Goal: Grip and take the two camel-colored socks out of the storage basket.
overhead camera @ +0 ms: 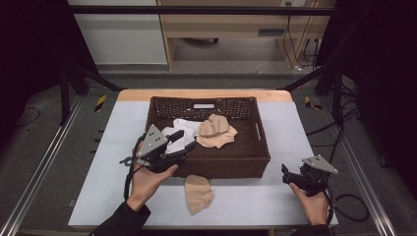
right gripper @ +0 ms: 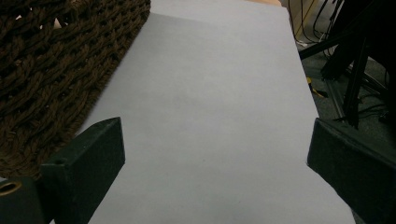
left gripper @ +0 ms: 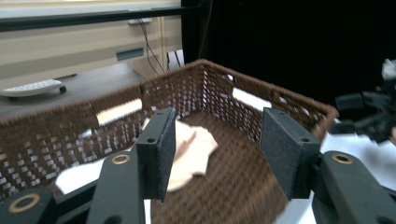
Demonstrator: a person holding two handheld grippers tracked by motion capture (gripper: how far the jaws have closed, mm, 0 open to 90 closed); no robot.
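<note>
A brown wicker basket (overhead camera: 246,162) stands in the middle of the white table cover (overhead camera: 113,142). Inside it lie a crumpled beige cloth (overhead camera: 216,130) and a white cloth (overhead camera: 184,127). Another beige cloth (overhead camera: 198,193) lies on the cover just in front of the basket. My left gripper (overhead camera: 186,142) hovers over the basket's front left corner, open, with nothing between its pads. In the left gripper view my left gripper (left gripper: 224,135) looks into the basket (left gripper: 224,88) at the beige cloth (left gripper: 194,149). My right gripper (overhead camera: 286,174) rests open near the front right edge.
In the right gripper view my right gripper (right gripper: 215,140) faces bare cover, with the basket's wall (right gripper: 51,70) at the left. Black frame bars and cables surround the table. A wooden desk (overhead camera: 231,24) stands behind it.
</note>
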